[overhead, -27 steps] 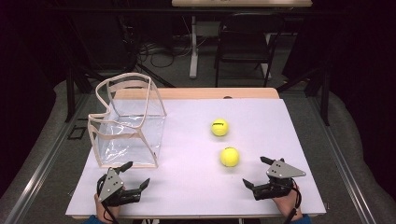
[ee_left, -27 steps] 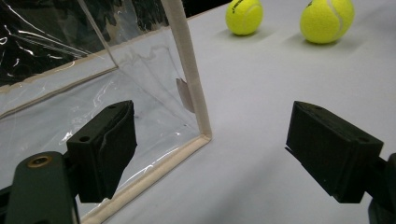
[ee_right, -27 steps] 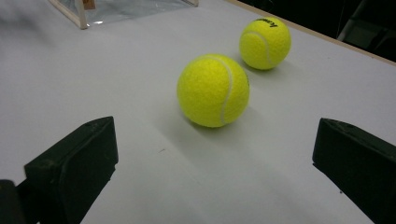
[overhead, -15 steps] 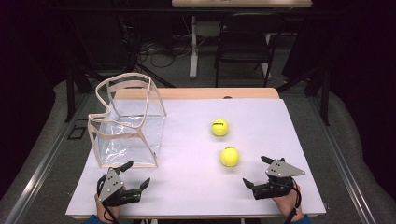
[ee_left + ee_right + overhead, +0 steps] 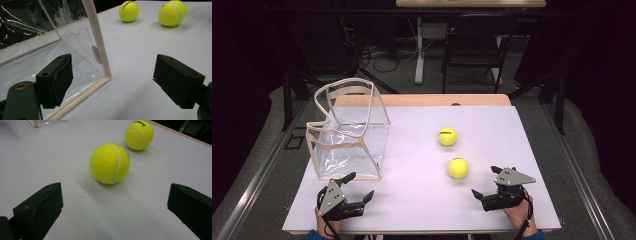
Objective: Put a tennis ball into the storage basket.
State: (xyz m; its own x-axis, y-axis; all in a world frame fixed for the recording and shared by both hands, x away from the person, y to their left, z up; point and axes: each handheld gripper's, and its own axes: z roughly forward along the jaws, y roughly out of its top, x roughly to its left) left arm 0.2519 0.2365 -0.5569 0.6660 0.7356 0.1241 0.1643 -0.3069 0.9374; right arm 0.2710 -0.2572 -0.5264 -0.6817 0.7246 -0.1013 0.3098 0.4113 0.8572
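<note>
Two yellow tennis balls lie on the white table: the nearer ball (image 5: 458, 168) (image 5: 109, 163) (image 5: 172, 13) and the farther ball (image 5: 447, 136) (image 5: 139, 135) (image 5: 128, 11). A clear plastic bag (image 5: 347, 131) (image 5: 50, 47) with beige trim stands open at the left. My right gripper (image 5: 483, 181) (image 5: 112, 205) rests open near the front edge, just right of the nearer ball, with nothing between its jaws. My left gripper (image 5: 358, 187) (image 5: 112, 80) rests open in front of the bag's near corner, holding nothing.
The white table (image 5: 412, 200) has a wooden strip (image 5: 422, 100) along its far edge. A chair (image 5: 474, 47) and cables sit on the floor beyond it. Bare tabletop lies between the two grippers.
</note>
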